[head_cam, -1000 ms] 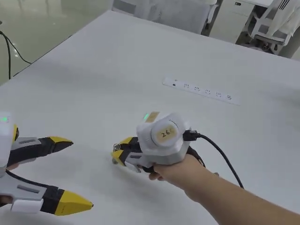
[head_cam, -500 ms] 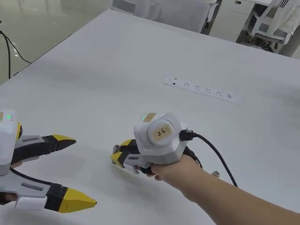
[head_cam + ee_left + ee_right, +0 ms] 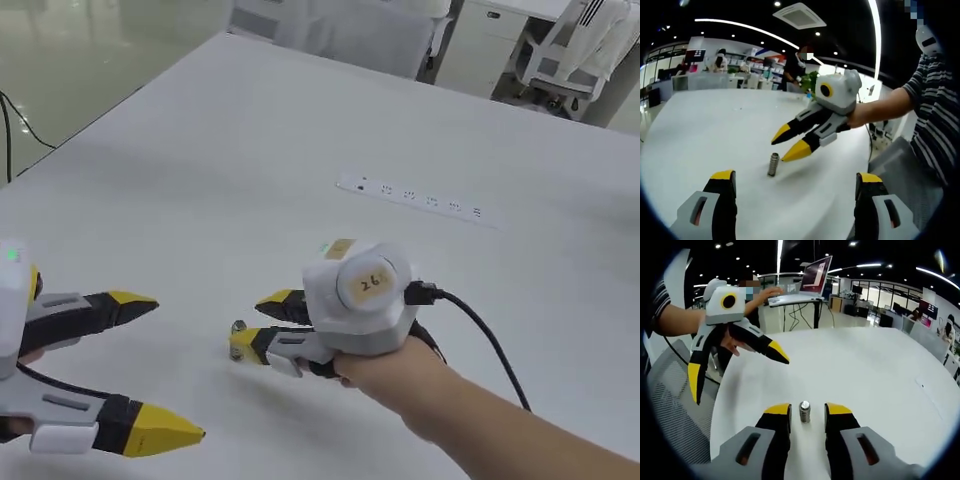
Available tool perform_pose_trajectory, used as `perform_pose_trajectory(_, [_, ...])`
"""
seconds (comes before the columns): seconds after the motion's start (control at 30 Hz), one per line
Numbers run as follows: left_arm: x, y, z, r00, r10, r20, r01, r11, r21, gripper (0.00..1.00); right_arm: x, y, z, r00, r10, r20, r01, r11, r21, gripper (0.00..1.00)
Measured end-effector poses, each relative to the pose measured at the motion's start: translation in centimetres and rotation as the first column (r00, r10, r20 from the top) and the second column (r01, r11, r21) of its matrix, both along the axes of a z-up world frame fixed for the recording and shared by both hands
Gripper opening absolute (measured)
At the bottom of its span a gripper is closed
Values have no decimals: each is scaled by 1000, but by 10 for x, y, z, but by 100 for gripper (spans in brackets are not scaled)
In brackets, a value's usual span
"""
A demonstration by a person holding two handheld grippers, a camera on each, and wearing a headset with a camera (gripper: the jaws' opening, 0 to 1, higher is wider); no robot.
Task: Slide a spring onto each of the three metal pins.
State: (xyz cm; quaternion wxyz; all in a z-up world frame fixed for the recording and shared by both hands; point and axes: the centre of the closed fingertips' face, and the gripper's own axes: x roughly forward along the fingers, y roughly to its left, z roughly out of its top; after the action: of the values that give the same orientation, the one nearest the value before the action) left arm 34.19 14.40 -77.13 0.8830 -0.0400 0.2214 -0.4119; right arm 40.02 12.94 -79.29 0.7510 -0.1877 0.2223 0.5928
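The tiny spring (image 3: 804,411), hard to make out from above, stands on the worktop (image 3: 300,130) at the tips of the low, slightly open right tongs (image 3: 250,322), while the left tongs (image 3: 172,368) hover wide open, near left.

Unresolved and cropped bits
Head view: spring (image 3: 239,327) is tiny, its base behind the lower jaw tip of the right gripper (image 3: 246,322); can't tell if a pin sits inside, same in both gripper views. That gripper's jaw roots are hidden under its own housing. Body of left gripper (image 3: 178,367) cut by left and bottom edges. Markings on power strip (image 3: 417,199) too small to read
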Motion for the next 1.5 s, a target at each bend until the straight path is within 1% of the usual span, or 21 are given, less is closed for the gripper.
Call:
perform_pose_trajectory(0.07, [1,-2,1,1000,-6,2,6,1000,3,97,1,-3,5,1000,-16,4,16,1000,13,26])
perform_pose_trajectory(0.13, [3,-3,1,1000,-7,4,7,1000,8,97,3,-5,10,999,-46,-7,46,998,45,28])
perform_pose_trajectory(0.17, [3,-3,2,1000,-8,6,8,1000,6,97,2,-5,14,998,-56,-15,57,996,68,30])
perform_pose_trajectory(0.2, [4,-3,3,1000,-8,8,8,1000,4,97,2,-7,16,998,-60,-15,61,995,79,32])
perform_pose_trajectory(0.27, [5,-4,5,1000,-8,10,8,1000,3,96,1,-10,18,998,-68,-6,69,994,82,35])
perform_pose_trajectory(0.37, [7,-5,7,1000,-13,15,13,1000,8,96,2,-19,22,996,-93,-6,93,992,86,38])
perform_pose_trajectory(0.47, [9,-6,8,1000,-11,19,11,1000,9,96,3,-26,29,994,-111,-5,111,986,122,47])
perform_pose_trajectory(0.53, [11,-7,9,1000,-7,22,7,1000,4,96,3,-32,32,992,-122,-12,123,983,138,49])
perform_pose_trajectory(0.6, [13,-9,11,1000,-4,26,4,1000,-3,97,4,-37,32,991,-134,-25,137,980,145,51])
perform_pose_trajectory(0.77, [16,-14,15,999,-2,38,3,1000,-18,98,3,-49,33,988,-154,-27,156,976,151,56])
perform_pose_trajectory(0.83, [17,-16,16,999,-7,51,8,1000,-12,98,2,-55,34,986,-167,-27,169,973,158,61])
perform_pose_trajectory(0.93, [18,-18,17,999,-9,50,10,1000,-15,98,3,-62,35,982,-187,-12,186,968,165,71])
perform_pose_trajectory(1.0, [19,-19,17,999,-11,53,12,1000,-15,98,3,-70,35,980,-201,3,198,967,163,74])
perform_pose_trajectory(1.07, [20,-20,17,998,-13,55,13,1000,-16,98,3,-79,35,977,-215,3,211,963,166,77])
perform_pose_trajectory(1.2, [21,-22,17,998,-9,61,10,1000,-20,98,4,-98,38,968,-250,22,242,952,186,84])
perform_pose_trajectory(1.33, [21,-24,16,998,-16,64,17,1000,-16,98,4,-116,35,959,-283,19,274,943,186,89])
perform_pose_trajectory(1.4, [21,-24,16,998,-15,65,16,1000,-15,98,4,-125,33,954,-298,12,291,939,181,90])
perform_pose_trajectory(1.5, [22,-22,17,997,-8,73,9,1000,-20,98,2,-135,30,950,-312,8,305,935,180,92])
